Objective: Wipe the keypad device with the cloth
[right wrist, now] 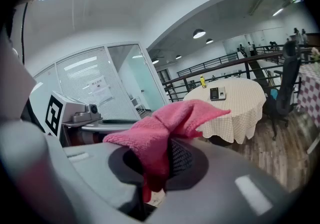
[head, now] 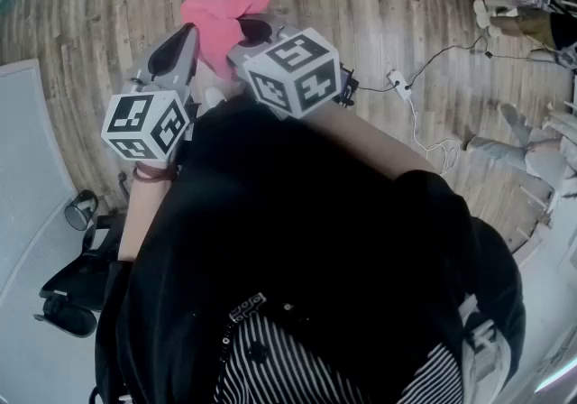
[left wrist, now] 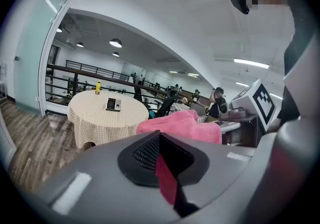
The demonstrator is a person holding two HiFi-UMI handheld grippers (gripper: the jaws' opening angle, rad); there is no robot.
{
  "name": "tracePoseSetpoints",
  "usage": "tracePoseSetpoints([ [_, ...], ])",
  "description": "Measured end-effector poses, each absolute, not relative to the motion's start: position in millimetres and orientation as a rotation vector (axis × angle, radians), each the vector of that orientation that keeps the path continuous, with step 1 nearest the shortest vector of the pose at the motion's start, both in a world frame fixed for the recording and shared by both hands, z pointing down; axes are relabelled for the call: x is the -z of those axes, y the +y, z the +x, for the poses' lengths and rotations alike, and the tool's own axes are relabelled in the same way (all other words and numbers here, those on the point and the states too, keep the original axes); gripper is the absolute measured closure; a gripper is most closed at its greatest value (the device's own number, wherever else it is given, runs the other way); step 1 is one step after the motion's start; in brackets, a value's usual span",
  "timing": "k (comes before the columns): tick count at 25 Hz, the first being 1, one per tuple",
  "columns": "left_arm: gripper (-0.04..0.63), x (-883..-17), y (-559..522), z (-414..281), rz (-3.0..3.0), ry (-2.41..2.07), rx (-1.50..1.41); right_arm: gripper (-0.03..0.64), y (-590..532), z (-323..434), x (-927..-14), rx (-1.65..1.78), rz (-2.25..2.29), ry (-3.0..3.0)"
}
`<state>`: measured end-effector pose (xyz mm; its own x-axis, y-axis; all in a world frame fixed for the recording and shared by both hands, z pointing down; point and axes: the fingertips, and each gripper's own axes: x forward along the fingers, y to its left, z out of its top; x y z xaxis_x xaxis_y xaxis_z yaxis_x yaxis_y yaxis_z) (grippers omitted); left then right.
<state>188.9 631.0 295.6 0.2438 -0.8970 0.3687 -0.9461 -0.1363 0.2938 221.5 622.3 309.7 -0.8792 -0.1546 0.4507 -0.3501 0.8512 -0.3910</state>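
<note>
The pink cloth [head: 221, 19] is pinched in my right gripper [head: 242, 37], which is shut on it; the cloth bunches out over the jaws [right wrist: 167, 128]. My left gripper [head: 187, 31] is held close beside it, its tip at the cloth's edge. In the left gripper view its jaws stand together, and a thin pink sliver shows in the slit; whether it grips cloth I cannot tell. The cloth [left wrist: 180, 125] shows beyond them. The keypad device [left wrist: 113, 104] [right wrist: 217, 93] lies far ahead on a round table [left wrist: 107, 120] [right wrist: 240, 105] with a checked cover.
A yellow bottle [left wrist: 98, 87] [right wrist: 202, 81] stands on the table behind the device. Railings run behind the table. A glass partition [right wrist: 95, 93] is to the left. On the wooden floor lie a white cable and plug [head: 398, 82]. A black office chair [head: 72, 294] stands low left.
</note>
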Motion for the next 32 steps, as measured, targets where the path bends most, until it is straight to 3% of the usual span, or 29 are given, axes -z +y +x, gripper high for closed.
tracePoseSetpoints([
  [22, 0.592, -290.3, 557.0, 270.4, 2.148, -1.588, -0.201, 0.554, 552.6, 298.7, -305.8, -0.883, 0.413, -2.647],
  [32, 0.592, -303.1, 509.8, 247.5, 2.167, -1.568, -0.222, 0.554, 506.2, 275.4, -318.8, -0.858, 0.437, -2.629],
])
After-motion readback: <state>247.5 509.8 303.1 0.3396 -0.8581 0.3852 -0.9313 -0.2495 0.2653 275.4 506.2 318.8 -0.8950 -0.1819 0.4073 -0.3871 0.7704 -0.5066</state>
